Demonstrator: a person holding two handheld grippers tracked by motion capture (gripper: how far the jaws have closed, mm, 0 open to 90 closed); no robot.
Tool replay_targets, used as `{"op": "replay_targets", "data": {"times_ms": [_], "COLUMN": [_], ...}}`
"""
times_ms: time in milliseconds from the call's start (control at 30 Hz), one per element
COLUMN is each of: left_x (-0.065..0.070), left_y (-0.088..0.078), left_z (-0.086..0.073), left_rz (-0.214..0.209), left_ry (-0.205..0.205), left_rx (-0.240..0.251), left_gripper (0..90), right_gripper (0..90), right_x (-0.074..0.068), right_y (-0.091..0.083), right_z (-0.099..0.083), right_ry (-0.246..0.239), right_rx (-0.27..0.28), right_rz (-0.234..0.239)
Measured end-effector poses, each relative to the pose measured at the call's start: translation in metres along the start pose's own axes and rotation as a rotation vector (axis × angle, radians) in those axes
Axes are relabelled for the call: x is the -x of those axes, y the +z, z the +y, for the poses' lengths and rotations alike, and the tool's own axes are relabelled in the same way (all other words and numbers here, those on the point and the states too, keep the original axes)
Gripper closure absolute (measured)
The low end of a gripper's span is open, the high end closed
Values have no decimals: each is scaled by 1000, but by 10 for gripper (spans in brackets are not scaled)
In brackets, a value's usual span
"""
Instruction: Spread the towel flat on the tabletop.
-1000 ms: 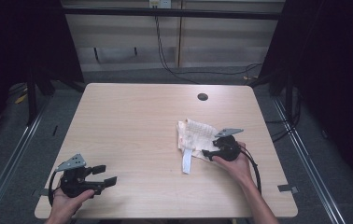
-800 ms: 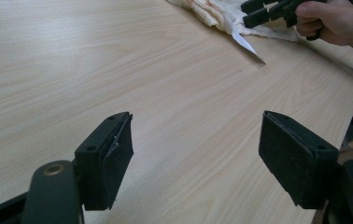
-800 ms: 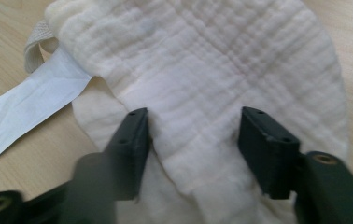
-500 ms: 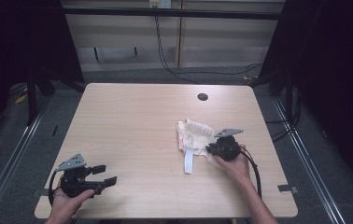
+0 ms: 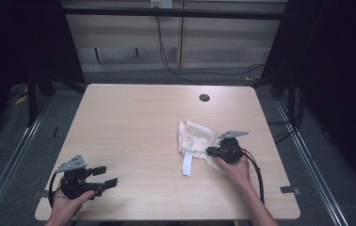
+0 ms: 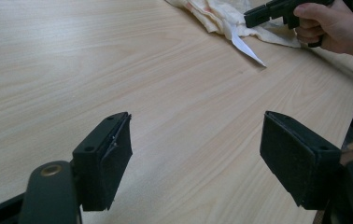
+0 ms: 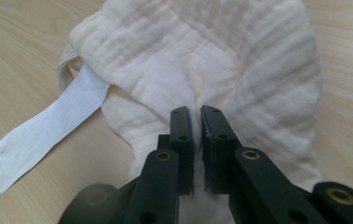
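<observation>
Two claws were at work, yet only the right claw had the cloth: its jaws had just been closing and now pinched a ridge of the white fabric between them, the bulk of the cloth spreading ahead of its tips and the white strap trailing off to its left. Well apart, the left claw rested wide and empty on the table, the cloth lying far ahead of it, so I judged any lift fell to the right hand.
</observation>
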State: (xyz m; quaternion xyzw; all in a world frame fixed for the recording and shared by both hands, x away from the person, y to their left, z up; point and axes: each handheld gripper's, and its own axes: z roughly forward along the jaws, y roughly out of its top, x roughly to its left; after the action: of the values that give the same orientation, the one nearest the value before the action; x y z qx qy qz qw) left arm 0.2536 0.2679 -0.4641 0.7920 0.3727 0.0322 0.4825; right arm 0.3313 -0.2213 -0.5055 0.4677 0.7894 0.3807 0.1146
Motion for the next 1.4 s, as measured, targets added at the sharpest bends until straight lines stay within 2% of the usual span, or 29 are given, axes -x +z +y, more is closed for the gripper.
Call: {"op": "replay_targets", "data": {"times_ms": [67,100,233,267,567,833,967,1100,1233,1267,1367,1400], "left_x": [0,0,0,0,0,2,1,1,2,5,12,12], "left_y": [0,0,-1,-2,-2,3,6,7,17,27,44,44], "left_z": [0,0,0,0,0,0,3,7,16,22,36,36], "left_rz": [1,0,0,-1,-1,-14,3,14,0,-12,-63,-63], "left_ry": [0,-1,-1,-3,-1,17,34,37,68,95,123,123], "left_rx": [0,2,3,6,6,-12,-18,-16,-40,-54,-56,-56], "left_gripper": [248,249,250,250,256,332,374,418,471,502,563,585], "right_gripper": [841,842,843,843,844,844,844,844,844,844,843,843], "right_x": [-1,-6,-11,-17,-42,-67,-81,-98,-108,-111,-114,-114], "right_y": [1,2,4,6,12,11,9,6,3,1,-4,-4], "right_z": [0,0,1,1,3,2,0,-6,-10,-11,-12,-12], "right_ry": [-2,5,-10,-30,-68,-114,-129,-149,-164,-167,-179,-179], "right_rx": [0,-6,-8,-9,-38,-53,-51,-84,-103,-100,-102,-102], "right_rz": [7,33,58,70,153,225,264,283,298,309,306,306]}}
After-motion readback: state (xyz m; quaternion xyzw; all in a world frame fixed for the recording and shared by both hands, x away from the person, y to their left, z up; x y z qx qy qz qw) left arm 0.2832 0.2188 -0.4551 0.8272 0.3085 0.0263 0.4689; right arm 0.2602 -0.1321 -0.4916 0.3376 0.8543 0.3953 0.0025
